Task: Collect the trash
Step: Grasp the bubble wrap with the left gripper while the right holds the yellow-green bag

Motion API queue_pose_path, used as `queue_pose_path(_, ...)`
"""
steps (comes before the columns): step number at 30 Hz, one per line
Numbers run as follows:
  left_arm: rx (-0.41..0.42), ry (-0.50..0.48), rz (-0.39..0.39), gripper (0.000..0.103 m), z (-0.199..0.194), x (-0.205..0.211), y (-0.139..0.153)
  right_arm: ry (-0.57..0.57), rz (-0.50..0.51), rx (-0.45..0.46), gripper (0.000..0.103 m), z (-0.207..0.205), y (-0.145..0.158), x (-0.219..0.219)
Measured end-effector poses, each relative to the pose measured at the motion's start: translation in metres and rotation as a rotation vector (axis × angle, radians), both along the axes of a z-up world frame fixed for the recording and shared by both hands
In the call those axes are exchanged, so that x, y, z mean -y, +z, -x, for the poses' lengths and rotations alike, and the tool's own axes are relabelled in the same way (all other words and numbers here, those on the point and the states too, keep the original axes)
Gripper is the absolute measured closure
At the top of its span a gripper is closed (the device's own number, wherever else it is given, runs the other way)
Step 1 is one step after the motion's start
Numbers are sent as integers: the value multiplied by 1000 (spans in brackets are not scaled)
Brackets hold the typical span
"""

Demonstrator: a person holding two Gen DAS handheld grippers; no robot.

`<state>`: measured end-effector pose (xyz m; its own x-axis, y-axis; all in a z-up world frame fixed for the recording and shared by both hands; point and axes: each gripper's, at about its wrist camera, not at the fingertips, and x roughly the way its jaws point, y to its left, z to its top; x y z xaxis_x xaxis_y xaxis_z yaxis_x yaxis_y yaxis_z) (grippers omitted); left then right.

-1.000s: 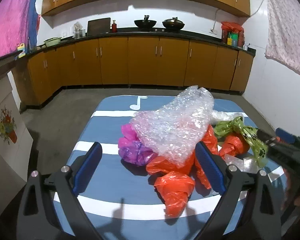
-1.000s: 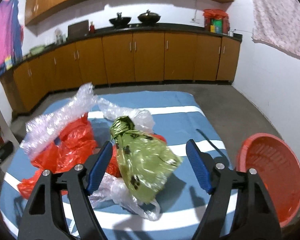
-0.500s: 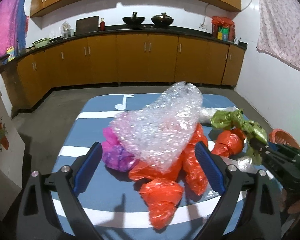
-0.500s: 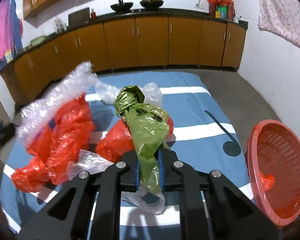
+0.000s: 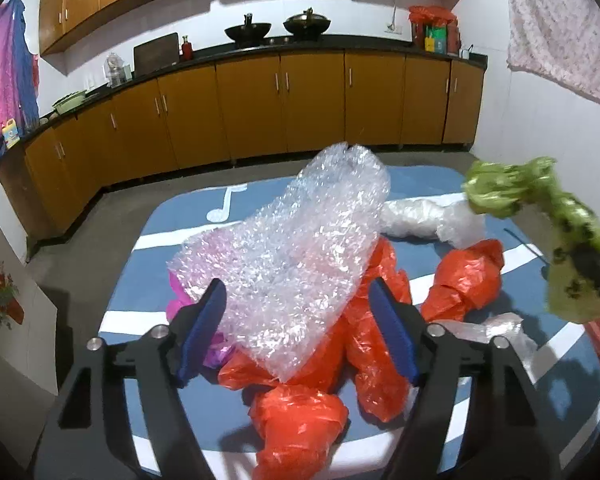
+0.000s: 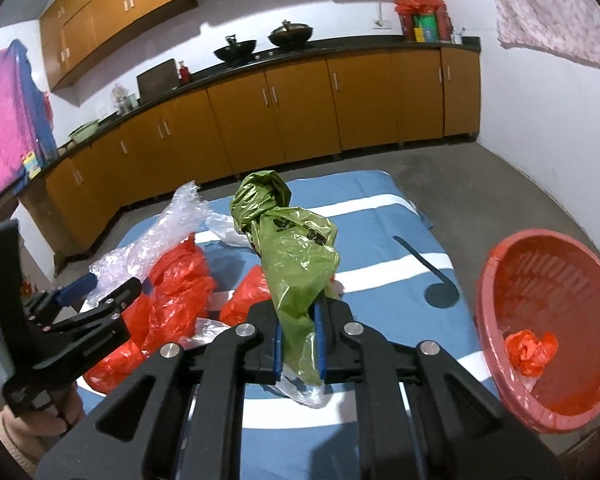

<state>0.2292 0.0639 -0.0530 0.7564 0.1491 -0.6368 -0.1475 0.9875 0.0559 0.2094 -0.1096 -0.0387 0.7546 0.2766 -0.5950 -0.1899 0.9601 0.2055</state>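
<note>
My right gripper [image 6: 298, 340] is shut on a green plastic bag [image 6: 296, 248] and holds it up off the blue striped mat [image 6: 380, 216]; the left wrist view shows the same green bag [image 5: 540, 208] raised at the right. My left gripper [image 5: 298, 332] is closing around a sheet of bubble wrap [image 5: 292, 256] that lies between its blue pads [image 5: 204, 328], on top of red plastic bags [image 5: 300, 412]. Its pads do not visibly squeeze the sheet. A purple bag [image 5: 216, 354] peeks out under the wrap. A red basket [image 6: 500, 280] stands to the right of the mat.
A crumpled red bag [image 6: 530, 350] lies in the basket. A clear plastic bag [image 5: 420, 216] and another red bag [image 5: 464, 280] lie on the mat. A flower-printed panel [image 5: 0, 300] stands left of it. Brown cabinets [image 5: 300, 104] line the far wall beyond bare floor.
The right gripper shut on the green bag and lifted it off the mat. The left gripper moved in over the bubble wrap and its jaws narrowed.
</note>
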Motion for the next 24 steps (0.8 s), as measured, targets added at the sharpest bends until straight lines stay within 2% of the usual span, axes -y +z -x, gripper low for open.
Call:
queue_pose_path(4, -31, -4, 9, 53, -5, -1, -8, -27, -12, -11, 91, 2, -2, 13)
queue_pose_path(6, -44, -12, 22, 72, -6, -2, -11, -37, -21, -18, 91, 3, -2, 19)
queue_pose_path(9, -41, -18, 52, 86, -5, -4, -11, -50, -27, -25, 91, 6, -3, 27)
queue_pose_path(15, 11, -23, 67, 95, 9, -3, 3, -80, -23, -10, 91, 15, -2, 43)
queue_pose_path(24, 100, -25, 102, 96, 35, 0, 38, -142, -17, 37, 91, 34, 8, 57)
